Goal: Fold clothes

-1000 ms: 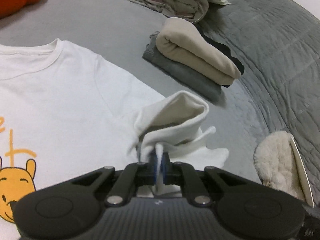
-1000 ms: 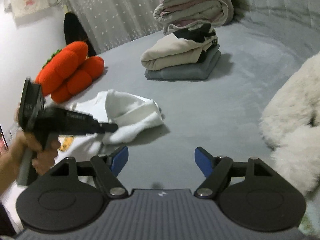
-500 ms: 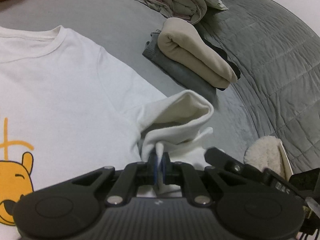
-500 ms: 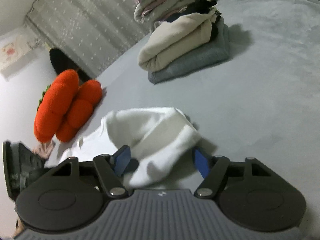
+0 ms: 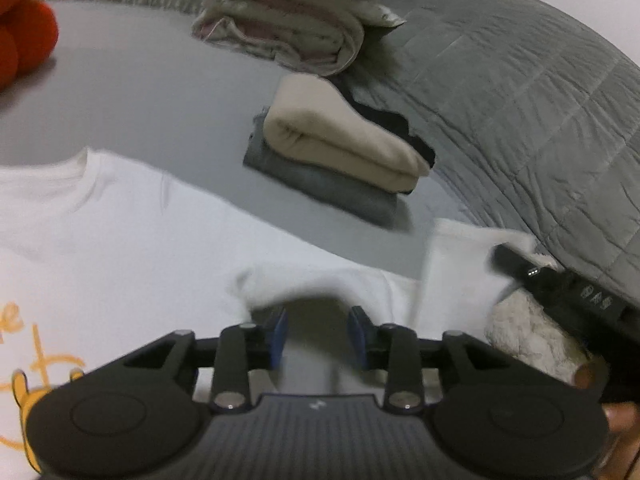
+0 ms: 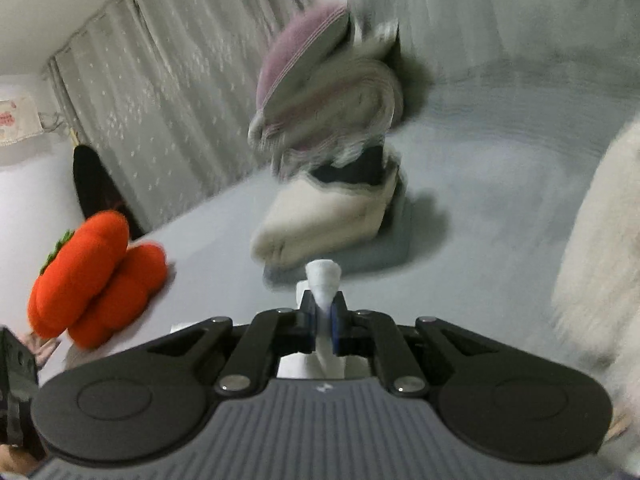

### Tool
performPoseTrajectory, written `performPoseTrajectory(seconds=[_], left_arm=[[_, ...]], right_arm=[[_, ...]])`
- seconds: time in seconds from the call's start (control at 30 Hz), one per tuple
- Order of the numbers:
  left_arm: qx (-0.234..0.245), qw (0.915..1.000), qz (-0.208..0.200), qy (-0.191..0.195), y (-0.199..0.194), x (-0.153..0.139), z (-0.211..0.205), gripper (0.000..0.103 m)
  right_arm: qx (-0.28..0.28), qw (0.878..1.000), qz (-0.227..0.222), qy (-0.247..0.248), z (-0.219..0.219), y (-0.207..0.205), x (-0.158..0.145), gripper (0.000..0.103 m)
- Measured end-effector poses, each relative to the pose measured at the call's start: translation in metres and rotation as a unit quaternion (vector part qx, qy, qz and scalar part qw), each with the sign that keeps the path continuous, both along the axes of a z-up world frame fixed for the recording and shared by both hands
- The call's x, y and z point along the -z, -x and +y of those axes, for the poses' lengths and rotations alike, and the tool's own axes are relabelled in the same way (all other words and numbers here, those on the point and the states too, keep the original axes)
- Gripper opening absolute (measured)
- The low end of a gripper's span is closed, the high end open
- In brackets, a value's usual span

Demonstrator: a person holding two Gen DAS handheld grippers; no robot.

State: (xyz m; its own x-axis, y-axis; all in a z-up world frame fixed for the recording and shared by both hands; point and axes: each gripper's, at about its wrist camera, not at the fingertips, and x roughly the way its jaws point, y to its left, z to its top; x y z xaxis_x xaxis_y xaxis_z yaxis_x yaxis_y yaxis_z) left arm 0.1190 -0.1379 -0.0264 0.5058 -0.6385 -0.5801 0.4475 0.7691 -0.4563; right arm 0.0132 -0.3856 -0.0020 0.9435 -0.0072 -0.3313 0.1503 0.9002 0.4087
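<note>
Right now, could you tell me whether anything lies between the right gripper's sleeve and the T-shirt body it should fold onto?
Nothing visible does. The right gripper pinches the white sleeve; the T-shirt is bare, and the open left gripper hovers at its edge.

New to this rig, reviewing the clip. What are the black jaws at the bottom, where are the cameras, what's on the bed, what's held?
No robot here: a person holds a two-finger tool in each hand, with a fisheye camera on each looking along its jaws. In the left view, the left gripper is open over the white T-shirt, which lies on the grey bed. In the right view, the right gripper is shut on the T-shirt's sleeve. Behind are a stack of folded clothes, a bundled blanket and an orange plush.
</note>
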Motion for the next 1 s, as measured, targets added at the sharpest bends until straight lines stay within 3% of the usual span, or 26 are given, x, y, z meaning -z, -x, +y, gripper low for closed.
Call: performPoseTrajectory(seconds=[0.1, 0.27, 0.47, 0.57, 0.8, 1.0], left_arm=[[-0.006, 0.9998, -0.015, 0.007, -0.003, -0.005, 0.002, 0.037], [-0.023, 0.9996, -0.011, 0.009, -0.012, -0.005, -0.002, 0.038], [0.021, 0.9997, 0.009, -0.010, -0.014, 0.012, -0.053, 0.038], [0.040, 0.9990, 0.010, -0.015, -0.011, 0.018, -0.081, 0.038], [0.076, 0.9970, 0.007, 0.010, 0.004, 0.028, -0.133, 0.038], [0.098, 0.9937, 0.021, 0.051, 0.012, 0.035, -0.172, 0.040]], right_arm=[[0.024, 0.999, -0.033, 0.016, -0.015, 0.012, -0.016, 0.009], [0.039, 0.996, -0.077, -0.024, -0.052, 0.022, -0.024, 0.009], [0.030, 0.993, -0.100, -0.056, -0.074, 0.022, -0.024, 0.009], [0.041, 0.996, -0.073, -0.037, -0.071, 0.023, -0.025, 0.009], [0.064, 0.995, 0.001, 0.071, -0.050, 0.028, -0.013, 0.009], [0.097, 0.967, 0.111, 0.206, -0.034, 0.023, 0.012, 0.009]])
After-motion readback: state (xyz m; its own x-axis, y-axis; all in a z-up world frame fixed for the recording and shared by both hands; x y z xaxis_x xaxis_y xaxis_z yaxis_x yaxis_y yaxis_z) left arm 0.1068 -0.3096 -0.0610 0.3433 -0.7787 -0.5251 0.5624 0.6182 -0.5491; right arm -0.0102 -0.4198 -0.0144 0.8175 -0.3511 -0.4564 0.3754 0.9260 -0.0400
